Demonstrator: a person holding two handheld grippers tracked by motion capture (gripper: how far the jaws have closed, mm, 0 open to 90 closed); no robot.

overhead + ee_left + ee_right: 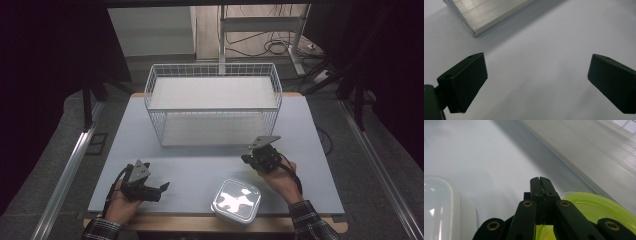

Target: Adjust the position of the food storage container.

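Yellow-green translucent plastic disc (596, 207) sits clamped in right gripper (541, 179) fingers, low above pale tabletop (200, 167). Left gripper (536, 80) fingers apart, empty. Keep grip square (likely bound for white wire basket (212, 70)); avoid white square lidded container (236, 200).

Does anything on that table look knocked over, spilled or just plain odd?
Nothing stands out. The wire basket sits upright and square on the table, and the white lidded box lies flat near the front edge. No spills or damage show.
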